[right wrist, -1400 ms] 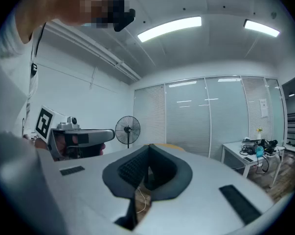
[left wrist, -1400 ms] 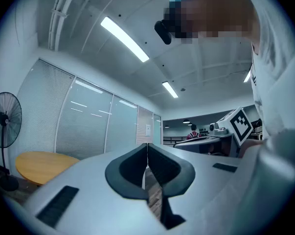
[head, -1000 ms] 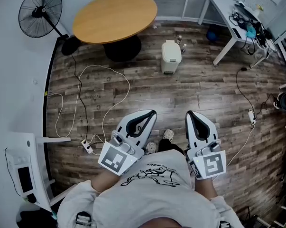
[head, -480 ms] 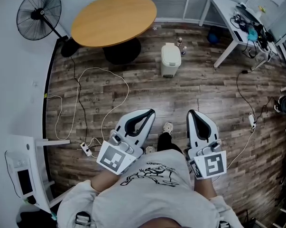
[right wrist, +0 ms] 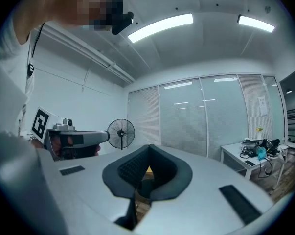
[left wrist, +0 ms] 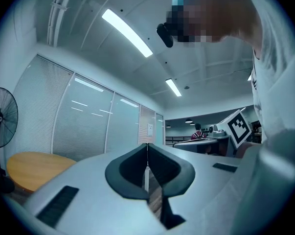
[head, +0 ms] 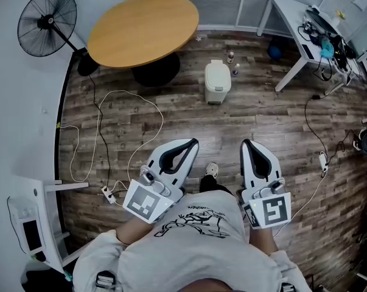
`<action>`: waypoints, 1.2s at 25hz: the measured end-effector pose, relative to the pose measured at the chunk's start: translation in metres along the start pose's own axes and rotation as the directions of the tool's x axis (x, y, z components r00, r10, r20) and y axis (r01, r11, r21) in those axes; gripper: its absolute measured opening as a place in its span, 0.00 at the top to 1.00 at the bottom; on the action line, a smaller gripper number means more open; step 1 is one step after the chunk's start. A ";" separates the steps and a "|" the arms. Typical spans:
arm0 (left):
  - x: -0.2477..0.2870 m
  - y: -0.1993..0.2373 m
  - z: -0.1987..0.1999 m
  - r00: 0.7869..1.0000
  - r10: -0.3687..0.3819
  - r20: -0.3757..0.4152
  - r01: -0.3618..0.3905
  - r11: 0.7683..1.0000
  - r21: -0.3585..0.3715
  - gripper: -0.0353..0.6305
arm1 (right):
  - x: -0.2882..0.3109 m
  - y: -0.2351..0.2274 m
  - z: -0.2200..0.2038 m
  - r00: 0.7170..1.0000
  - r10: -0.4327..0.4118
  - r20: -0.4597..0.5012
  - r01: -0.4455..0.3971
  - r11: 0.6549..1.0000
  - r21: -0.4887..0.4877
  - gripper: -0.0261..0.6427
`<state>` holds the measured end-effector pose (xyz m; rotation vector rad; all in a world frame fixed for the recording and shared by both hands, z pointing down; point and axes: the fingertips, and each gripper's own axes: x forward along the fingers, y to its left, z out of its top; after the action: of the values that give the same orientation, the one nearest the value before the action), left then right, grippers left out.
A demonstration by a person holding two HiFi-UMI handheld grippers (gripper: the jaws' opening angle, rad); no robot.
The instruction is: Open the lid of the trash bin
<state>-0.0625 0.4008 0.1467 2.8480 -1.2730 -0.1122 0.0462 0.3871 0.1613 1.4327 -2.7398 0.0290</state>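
Gradually, the person is closing on the trash bin (head: 218,81). Over the last second it is sliding lower in the head view, toward the grippers, while the round wooden counter (head: 143,22) behind it is drifting left. One shoe (head: 212,170) is showing between the grippers, which suggests a step in progress.

The approach is therefore under way, but nothing is touching the bin yet. It is standing on the floor (head: 262,117) well ahead of both grippers, just in front of the round counter's dark base, and its lid appears to be lying shut. The remaining work is judged to be the rest of the walk, then the lift of the lid.

The left gripper (head: 194,143) and right gripper (head: 246,143) are being carried side by side in front of the chest. In each gripper view the jaws are meeting at their tips, with nothing between them.

The floor is showing dark wood planks. A white cable (head: 132,124) is looping across it to a power strip (head: 108,193) at the left. A pedestal fan (head: 47,14) is standing in the far left corner. A white counter (head: 291,18) at the right is carrying a tangle of cables. Two small bottles (head: 232,58) are standing just beside the bin. Blinds are covering the far glass wall, and strip lights are running along the ceiling.
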 end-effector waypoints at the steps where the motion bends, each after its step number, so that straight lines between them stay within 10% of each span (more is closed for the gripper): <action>1: 0.008 0.003 0.000 1.000 0.003 -0.002 -0.003 1.000 0.000 0.92 | 0.004 -0.007 0.000 1.000 0.002 -0.001 -0.002 1.000 -0.001 0.95; 30: 0.171 0.035 -0.019 0.999 0.026 -0.032 -0.026 1.000 0.008 0.92 | 0.073 -0.158 -0.010 0.999 0.030 -0.025 -0.030 0.999 0.017 0.95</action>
<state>0.0266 0.2502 0.1574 2.8262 -1.3068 -0.0615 0.1348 0.2377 0.1744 1.3853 -2.7472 0.0704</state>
